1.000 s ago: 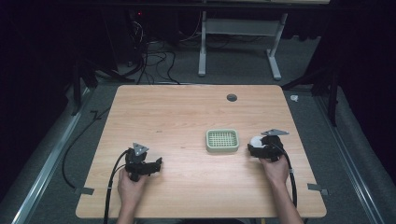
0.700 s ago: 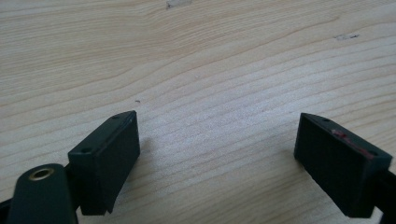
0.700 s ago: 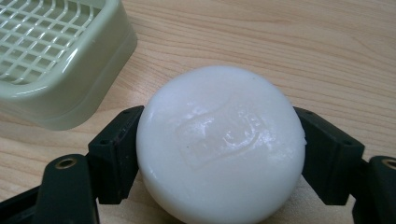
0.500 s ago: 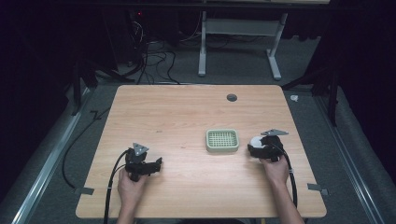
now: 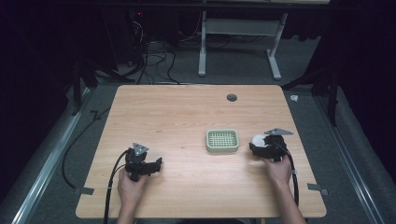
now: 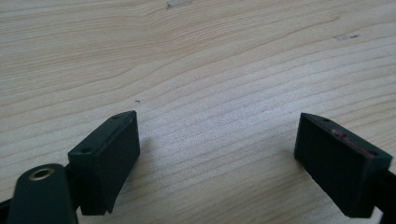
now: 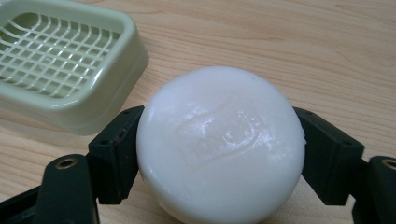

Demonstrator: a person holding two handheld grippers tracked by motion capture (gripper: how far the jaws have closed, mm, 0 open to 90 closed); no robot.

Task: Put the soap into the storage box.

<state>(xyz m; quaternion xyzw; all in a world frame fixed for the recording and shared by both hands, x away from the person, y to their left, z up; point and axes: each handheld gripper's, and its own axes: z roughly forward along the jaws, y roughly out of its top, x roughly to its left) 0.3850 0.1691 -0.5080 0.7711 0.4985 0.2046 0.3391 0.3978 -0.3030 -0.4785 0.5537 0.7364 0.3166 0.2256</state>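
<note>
From above, both forearms reach in from the near edge of the wooden surface (image 5: 187, 112). The left hand (image 5: 130, 183) rests low with the left tool (image 5: 156, 164) pointing right. The right hand (image 5: 276, 167) holds the right tool (image 5: 254, 143) aimed left at the green soap dish (image 5: 222, 140), the white soap (image 5: 258, 139) just beside the dish.

The left gripper view shows the tool's jaws spread wide over bare wood, holding nothing.

In the right gripper view, both jaws press the round soap (image 7: 219, 140) from either side, near the dish (image 7: 70, 60).
</note>
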